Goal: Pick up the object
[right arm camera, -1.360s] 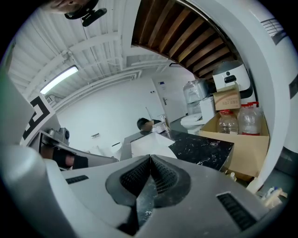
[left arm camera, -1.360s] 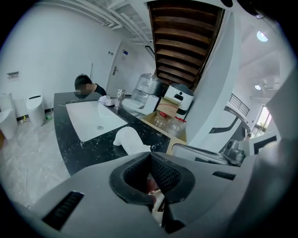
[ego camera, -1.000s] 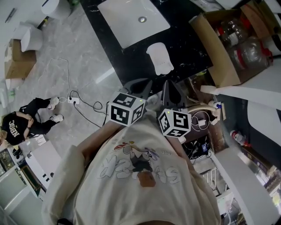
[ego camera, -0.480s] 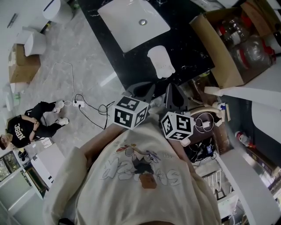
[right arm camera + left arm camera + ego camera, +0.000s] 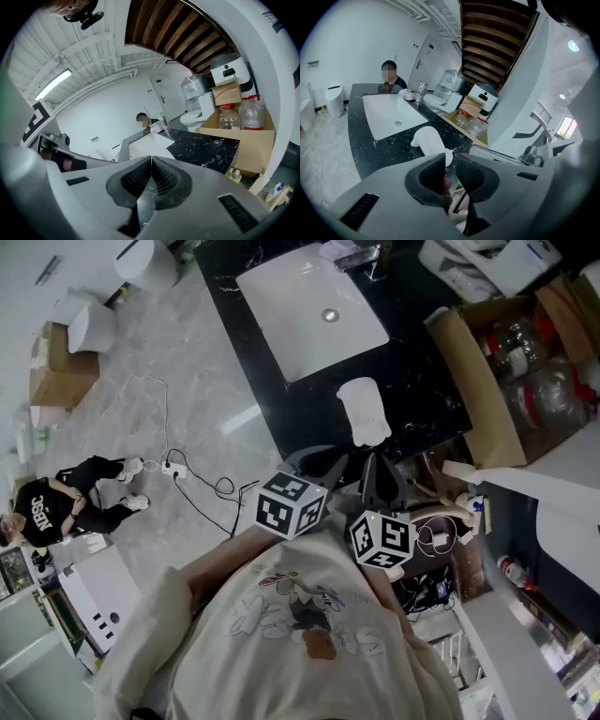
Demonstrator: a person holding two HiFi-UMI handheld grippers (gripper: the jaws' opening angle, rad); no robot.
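A white, soft-looking object (image 5: 364,412) lies on the black marble counter (image 5: 422,399), just in front of the white sink (image 5: 314,306). In the left gripper view the white object (image 5: 426,139) sits just beyond my jaws. My left gripper (image 5: 319,461) hovers at the counter's near edge, a little short of the object. Its jaws have just been opening and now stand slightly apart with nothing between them (image 5: 450,161). My right gripper (image 5: 380,474) hangs beside it, to the right. It is shut with its pads meeting and holds nothing (image 5: 151,161).
An open cardboard box (image 5: 469,371) with plastic bottles stands right of the object on the counter. A faucet (image 5: 361,257) sits behind the sink. On the floor to the left are a seated person (image 5: 56,507), a power strip with cables (image 5: 173,470) and toilets (image 5: 141,259).
The head view has shifted, so counter, sink and both grippers sit lower and further right in it. The grippers stay side by side, slightly nearer the white object.
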